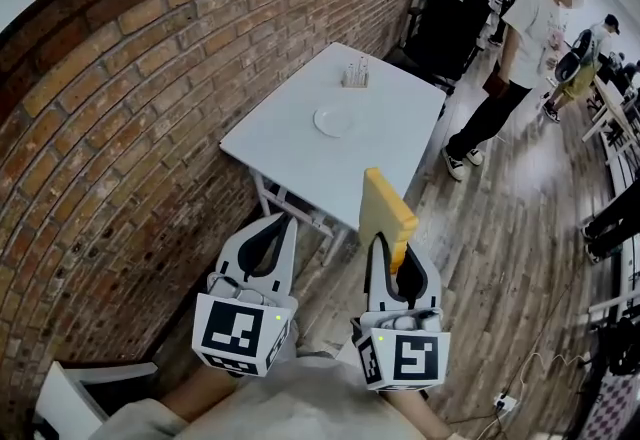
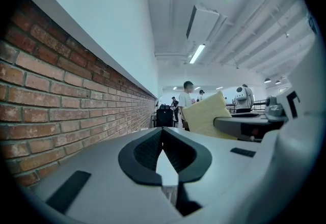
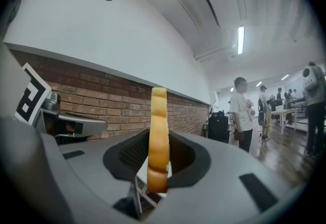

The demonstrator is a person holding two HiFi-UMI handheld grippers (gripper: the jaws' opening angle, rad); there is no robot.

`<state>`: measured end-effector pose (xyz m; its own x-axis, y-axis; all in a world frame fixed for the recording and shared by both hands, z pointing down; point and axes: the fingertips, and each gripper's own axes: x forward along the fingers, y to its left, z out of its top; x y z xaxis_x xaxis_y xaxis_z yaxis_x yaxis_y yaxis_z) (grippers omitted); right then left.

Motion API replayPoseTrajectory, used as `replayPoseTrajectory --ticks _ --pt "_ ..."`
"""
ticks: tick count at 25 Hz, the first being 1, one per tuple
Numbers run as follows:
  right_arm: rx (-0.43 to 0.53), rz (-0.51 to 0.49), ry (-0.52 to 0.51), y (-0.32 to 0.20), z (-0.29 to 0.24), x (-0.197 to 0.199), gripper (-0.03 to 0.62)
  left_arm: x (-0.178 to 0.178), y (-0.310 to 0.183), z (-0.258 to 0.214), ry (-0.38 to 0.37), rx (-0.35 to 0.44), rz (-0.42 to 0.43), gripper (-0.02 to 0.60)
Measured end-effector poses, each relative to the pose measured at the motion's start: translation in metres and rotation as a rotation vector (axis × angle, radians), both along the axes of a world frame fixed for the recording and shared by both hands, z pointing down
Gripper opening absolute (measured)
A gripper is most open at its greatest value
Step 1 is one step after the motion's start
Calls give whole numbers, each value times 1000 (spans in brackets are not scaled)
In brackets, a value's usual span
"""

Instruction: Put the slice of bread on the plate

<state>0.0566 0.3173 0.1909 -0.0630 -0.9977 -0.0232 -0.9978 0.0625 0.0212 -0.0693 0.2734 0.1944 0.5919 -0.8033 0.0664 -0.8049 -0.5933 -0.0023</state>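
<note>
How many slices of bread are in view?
1. The slice of bread stands upright, clamped in the right tongs. None lies on the plate or the table, and nothing seems to hide another.

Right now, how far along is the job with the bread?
Done: the slice of bread is picked up, held upright in the jaws of the right gripper. In hand: bringing it to the white table ahead. To do: setting it on the plate, which is bare. The left gripper is shut, empty.

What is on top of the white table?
On the table are a white plate and, near the far edge, a small holder. The bread hides a bit of the near edge.
</note>
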Motion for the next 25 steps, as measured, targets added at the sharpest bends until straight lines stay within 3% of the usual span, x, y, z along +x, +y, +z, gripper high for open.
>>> replayPoseTrajectory --ticks 14,25 --pt "-14 23 12 -65 8 11 97 8 -72 8 19 -7 10 11" --pt "-59 43 17 -160 21 18 97 21 -166 16 21 -41 49 11"
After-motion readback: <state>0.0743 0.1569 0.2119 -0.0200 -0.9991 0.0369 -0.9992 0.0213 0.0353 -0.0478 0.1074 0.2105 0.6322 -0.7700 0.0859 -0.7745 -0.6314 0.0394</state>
